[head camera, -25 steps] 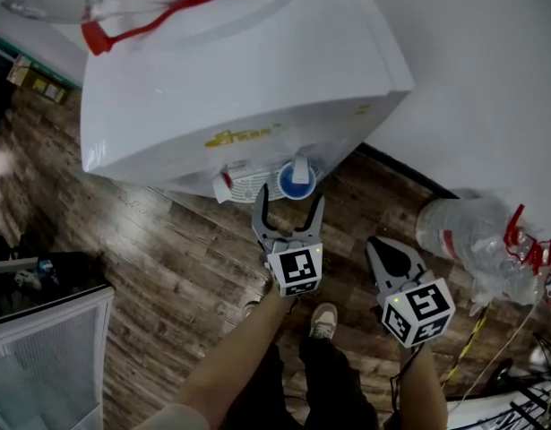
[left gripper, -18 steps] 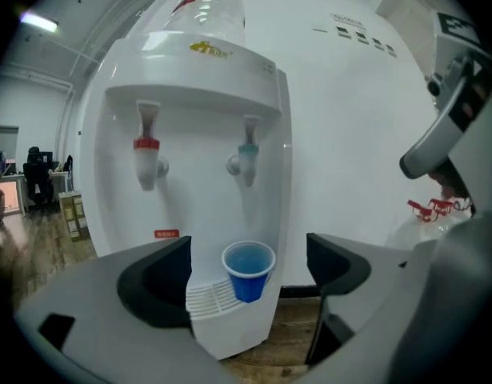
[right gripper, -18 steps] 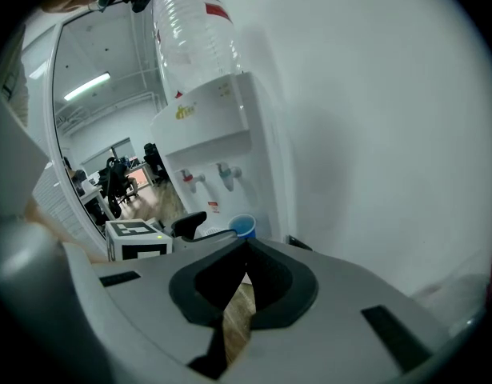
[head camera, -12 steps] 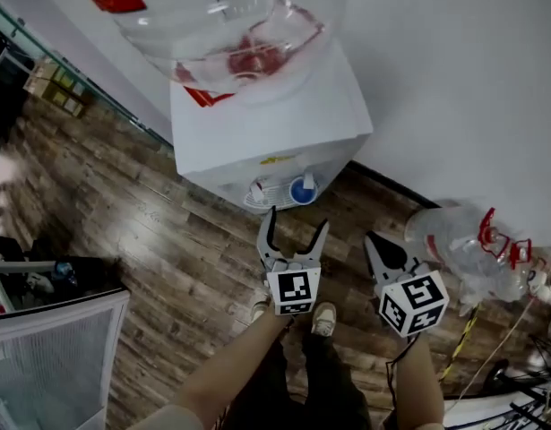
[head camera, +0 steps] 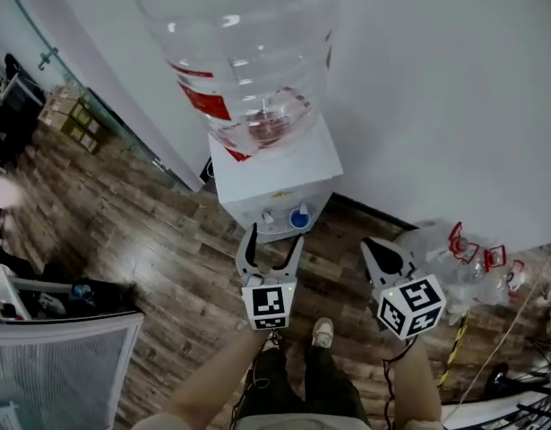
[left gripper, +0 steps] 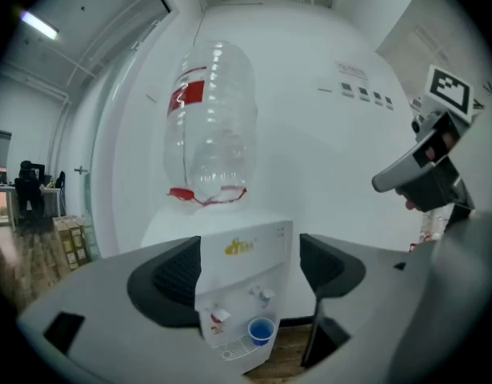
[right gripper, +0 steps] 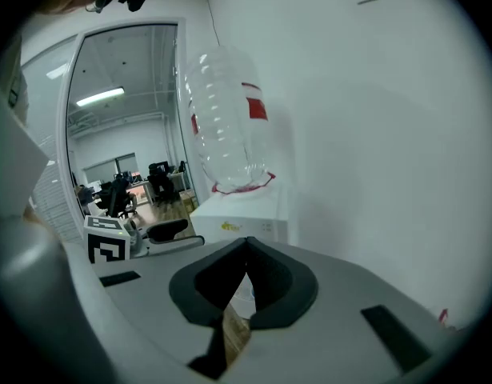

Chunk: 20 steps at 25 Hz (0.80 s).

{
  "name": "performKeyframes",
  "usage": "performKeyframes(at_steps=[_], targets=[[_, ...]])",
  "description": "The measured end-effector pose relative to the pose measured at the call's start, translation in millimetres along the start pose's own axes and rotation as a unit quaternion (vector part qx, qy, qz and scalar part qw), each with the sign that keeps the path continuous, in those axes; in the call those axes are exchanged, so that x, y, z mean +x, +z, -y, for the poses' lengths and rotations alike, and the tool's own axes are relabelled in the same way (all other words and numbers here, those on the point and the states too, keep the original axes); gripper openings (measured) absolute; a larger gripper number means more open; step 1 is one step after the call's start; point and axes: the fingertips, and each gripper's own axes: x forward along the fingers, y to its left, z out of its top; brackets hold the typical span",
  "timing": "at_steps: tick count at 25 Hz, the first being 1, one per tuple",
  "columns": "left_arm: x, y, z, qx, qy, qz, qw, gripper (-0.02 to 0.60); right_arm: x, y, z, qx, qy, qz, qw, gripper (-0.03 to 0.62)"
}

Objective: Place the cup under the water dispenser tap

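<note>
A small blue cup (head camera: 299, 219) stands on the drip tray of the white water dispenser (head camera: 275, 182), below the right tap. A big clear bottle (head camera: 248, 61) sits upside down on top. My left gripper (head camera: 273, 237) hangs in front of the dispenser, clear of the cup, its jaws closing from wide open with nothing between them. In the left gripper view the cup (left gripper: 261, 330) shows low between the jaws, far off. My right gripper (head camera: 371, 245) is shut and empty, to the right of the dispenser; in its own view its pads (right gripper: 246, 242) meet.
Empty water bottles (head camera: 454, 249) with red caps lie on the wooden floor at the right by the white wall. Cardboard boxes (head camera: 64, 115) stand at the far left. A white glass-fronted cabinet (head camera: 60, 365) is at the bottom left. The person's shoe (head camera: 322, 332) is below.
Both grippers have risen and drawn back from the dispenser, which now looks smaller and farther. The left gripper's tips, once close to the cup, are now well clear of it.
</note>
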Motion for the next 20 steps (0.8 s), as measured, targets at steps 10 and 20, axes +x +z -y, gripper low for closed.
performKeyframes(at_steps=[10, 20], targets=[[-82, 141, -42, 0.002, 0.010, 0.061, 0.9981, 0.333, -82, 130, -58, -0.068, 0.003, 0.077, 0.995, 0.006], [-151, 240, -34, 0.073, -0.027, 0.121, 0.9896, 0.234, -150, 205, -115, -0.116, 0.010, 0.147, 0.982, 0.006]])
